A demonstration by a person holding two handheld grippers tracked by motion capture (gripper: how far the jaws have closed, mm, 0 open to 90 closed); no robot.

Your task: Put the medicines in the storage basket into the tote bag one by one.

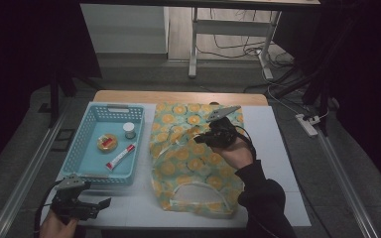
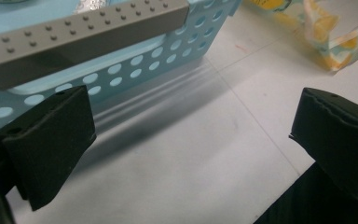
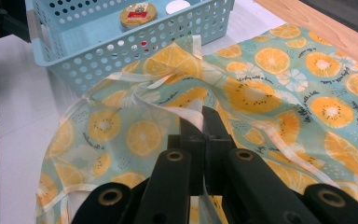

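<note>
Fabric bag (image 1: pixel 194 158) printed with orange and lemon slices on pale green lies flat but rumpled on the white table (image 1: pixel 278 163), just right of the blue basket (image 1: pixel 87 148). Its long axis runs from the near table edge toward the far wooden edge, with the mouth and 1 cream loop handle (image 1: pixel 198 196) pointing at the person and the closed end away.

Going left to right in the high view: the left gripper (image 1: pixel 87 206) hovers at the near left corner of the table, just in front of the basket's near wall, jaws spread wide with nothing between them; the left gripper view shows bare table between the 2 pads and the basket's grey handle bar (image 2: pixel 84 35) above. Inside the basket sit a round orange-lidded tin (image 1: pixel 107 143), a small white-capped jar (image 1: pixel 129 130) and a red-and-white tube (image 1: pixel 120 156).

Right of that, the right gripper (image 1: pixel 213 136) rests over the bag's upper middle, its jaws clamped together on a raised fold of the cloth with a cream strap (image 3: pixel 189 114), as the right gripper view shows. A dark sleeve (image 1: pixel 263 198) crosses the bag's lower right corner.
</note>
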